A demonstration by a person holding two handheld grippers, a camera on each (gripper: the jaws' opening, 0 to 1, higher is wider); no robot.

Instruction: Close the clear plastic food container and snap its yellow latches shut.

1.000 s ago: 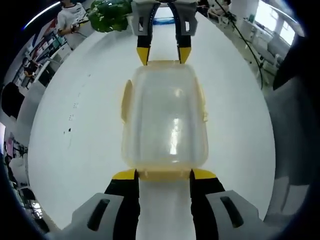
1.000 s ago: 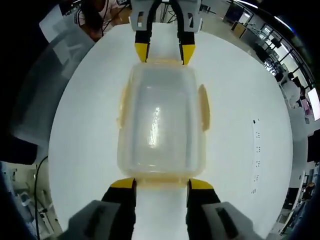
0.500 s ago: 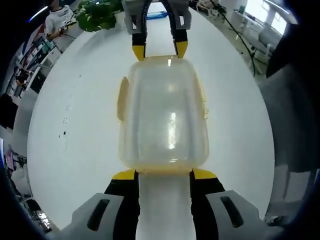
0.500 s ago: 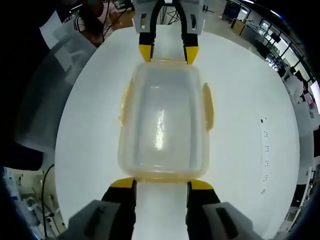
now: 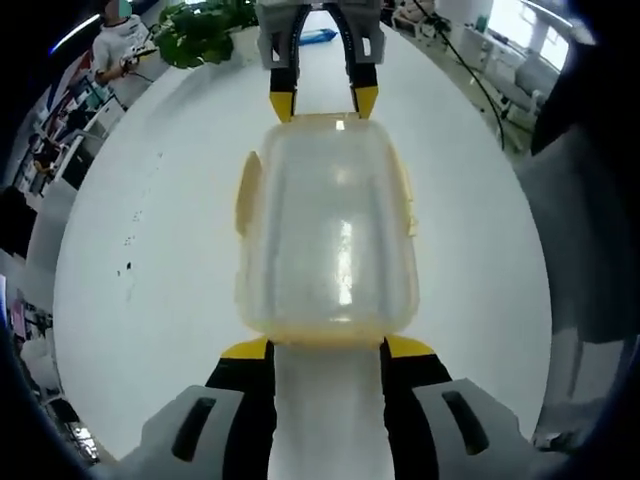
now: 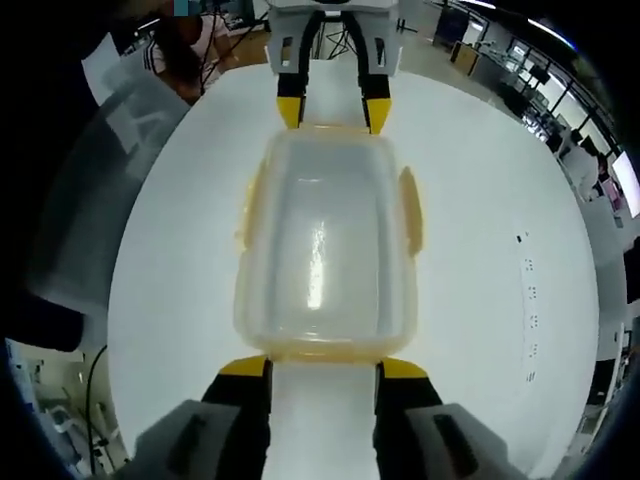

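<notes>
Little is changed since before. The clear container (image 5: 328, 225), lidded, with yellow latches (image 5: 246, 192), is seen on the white table (image 5: 150, 250) between the spread left gripper (image 5: 325, 349) and right gripper (image 6: 320, 368).

Whether the container's (image 5: 327, 225) yellow end latches (image 6: 323, 349) are snapped cannot be told.

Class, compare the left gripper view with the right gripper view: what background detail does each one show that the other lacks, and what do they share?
Left gripper view: a green plant beyond the table's far edge, and a blue object lying on the table behind the opposite gripper.

Right gripper view: a column of small dark marks on the tabletop.

Shared: the clear container with its yellow latches on the white table, between the left gripper and the right gripper, both open.
</notes>
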